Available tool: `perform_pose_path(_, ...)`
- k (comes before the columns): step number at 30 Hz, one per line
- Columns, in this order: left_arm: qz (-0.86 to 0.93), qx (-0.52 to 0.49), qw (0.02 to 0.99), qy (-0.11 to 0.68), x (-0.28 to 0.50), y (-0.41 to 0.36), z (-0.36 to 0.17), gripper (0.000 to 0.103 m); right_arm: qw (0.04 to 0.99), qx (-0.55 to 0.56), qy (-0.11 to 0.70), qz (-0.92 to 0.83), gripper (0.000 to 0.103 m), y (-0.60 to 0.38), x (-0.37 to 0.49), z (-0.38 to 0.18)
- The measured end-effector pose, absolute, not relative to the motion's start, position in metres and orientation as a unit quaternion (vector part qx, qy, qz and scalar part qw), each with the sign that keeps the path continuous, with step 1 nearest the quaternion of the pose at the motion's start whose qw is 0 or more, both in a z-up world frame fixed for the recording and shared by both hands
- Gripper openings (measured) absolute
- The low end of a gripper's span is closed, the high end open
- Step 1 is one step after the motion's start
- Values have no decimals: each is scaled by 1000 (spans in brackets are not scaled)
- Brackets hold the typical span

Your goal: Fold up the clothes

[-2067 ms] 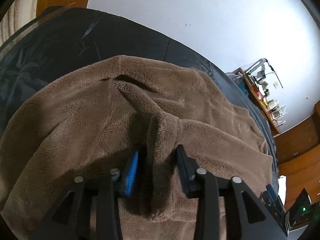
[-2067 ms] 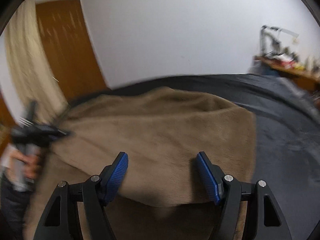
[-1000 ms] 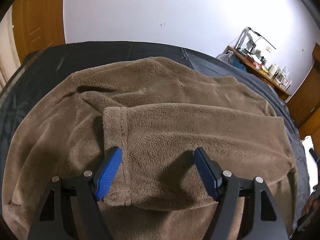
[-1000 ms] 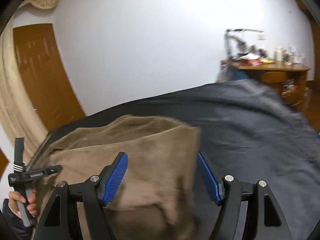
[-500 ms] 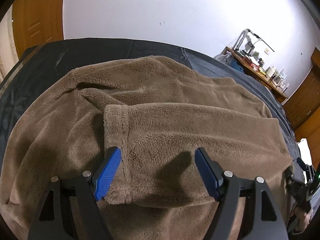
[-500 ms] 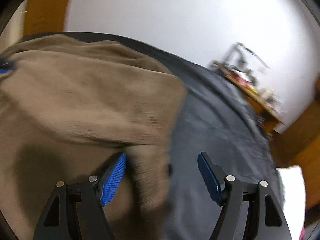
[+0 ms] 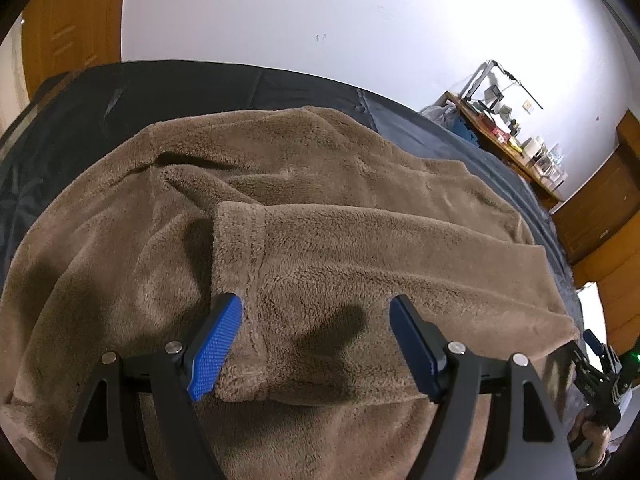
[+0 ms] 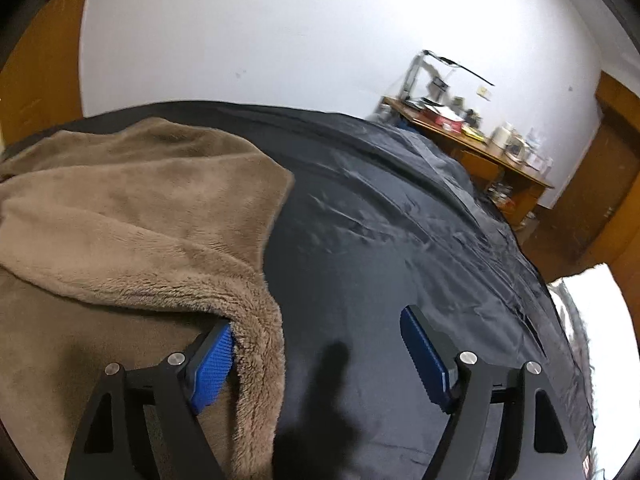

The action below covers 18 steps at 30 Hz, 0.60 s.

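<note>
Fluffy brown fleece top [image 7: 360,240] looks soft, thick and floppy; its edges are best held. Both left gripper [image 7: 316,344] and right gripper [image 8: 316,360] are spread wide, holding nothing.

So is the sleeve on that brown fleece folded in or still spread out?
Folded in: the sleeve lies across the brown fleece, cuff on top.

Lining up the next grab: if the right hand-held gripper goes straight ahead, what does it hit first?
Probably the dark bedcover. The right hand-held gripper is open, and the brown fleece garment edge lies against its left finger only; depth is unclear.
</note>
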<state>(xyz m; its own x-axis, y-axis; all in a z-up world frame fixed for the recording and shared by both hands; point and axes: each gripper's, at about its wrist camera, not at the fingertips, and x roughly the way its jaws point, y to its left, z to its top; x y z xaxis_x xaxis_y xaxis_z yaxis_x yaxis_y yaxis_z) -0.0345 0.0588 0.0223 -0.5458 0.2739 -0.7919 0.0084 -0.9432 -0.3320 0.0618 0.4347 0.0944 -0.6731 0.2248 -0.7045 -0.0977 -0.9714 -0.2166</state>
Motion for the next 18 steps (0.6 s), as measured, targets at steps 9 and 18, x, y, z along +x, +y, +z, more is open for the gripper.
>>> perform_pose_path(9,858,-475,84,-179,-32,52,23,80,-14,-344,8,939,82,397,65,161)
perform_pose_path(18,855,-477,89,-184,-33,49,24,80,-53,-397,-32,916,82,344,36,109)
